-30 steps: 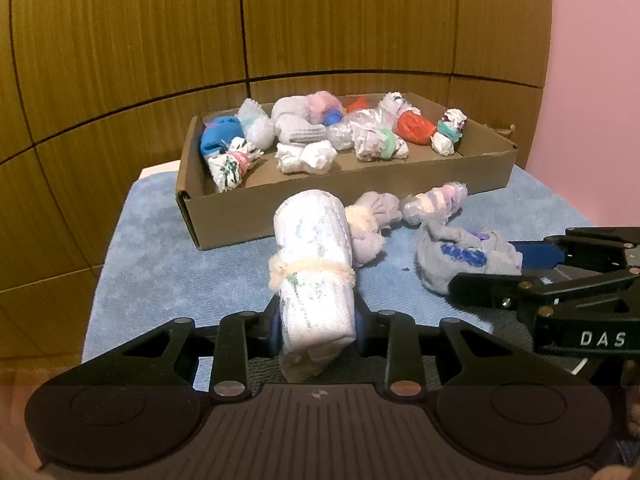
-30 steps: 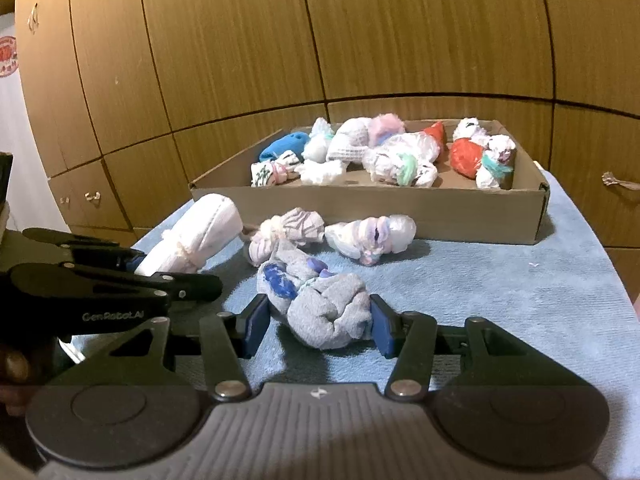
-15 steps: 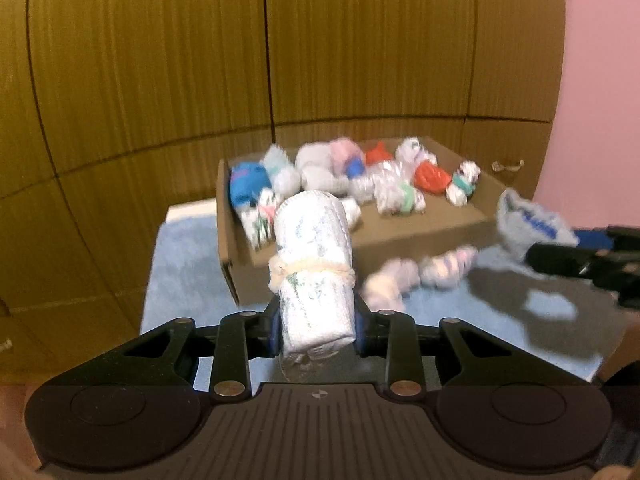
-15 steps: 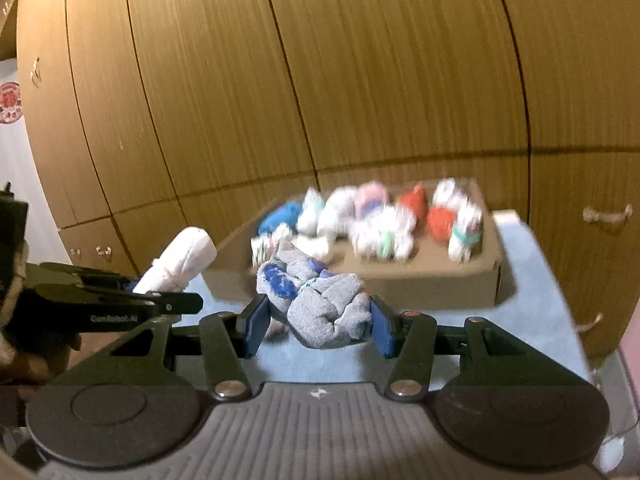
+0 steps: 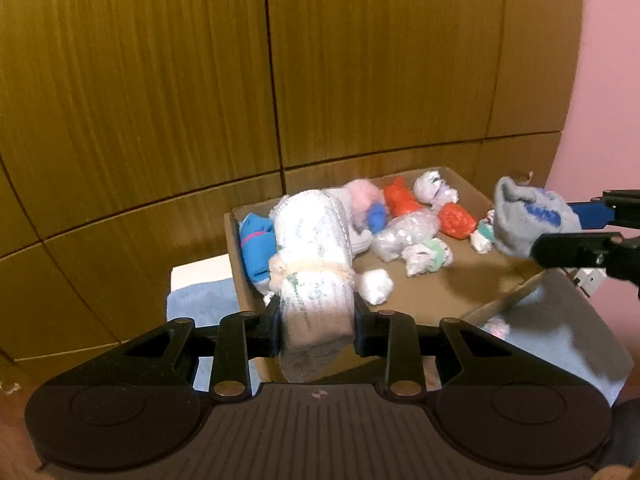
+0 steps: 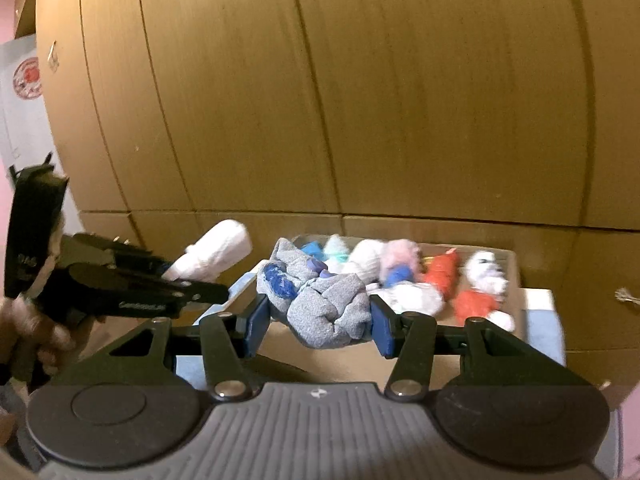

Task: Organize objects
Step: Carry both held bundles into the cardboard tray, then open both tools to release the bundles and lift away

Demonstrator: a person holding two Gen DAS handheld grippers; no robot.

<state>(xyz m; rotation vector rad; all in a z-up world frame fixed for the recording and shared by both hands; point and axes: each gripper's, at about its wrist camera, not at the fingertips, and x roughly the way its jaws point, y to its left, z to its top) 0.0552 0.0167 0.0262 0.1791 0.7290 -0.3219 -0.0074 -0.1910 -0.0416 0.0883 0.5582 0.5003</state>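
Both jaws clamped, I hold the white sock roll (image 5: pixel 314 268) in the left gripper (image 5: pixel 316 322) and the grey sock bundle (image 6: pixel 320 304) in the right gripper (image 6: pixel 318 330) above the cardboard box (image 5: pixel 432 304); transport step, next move: lower, release inside.

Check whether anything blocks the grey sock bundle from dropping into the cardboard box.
Nothing visible does. The right gripper holds the grey sock bundle above the open cardboard box, whose near floor looks bare.

The roll (image 5: pixel 316 268) hides the box's (image 5: pixel 424 300) near-left bundles; the right gripper (image 5: pixel 560 232) runs off-frame beside the box.
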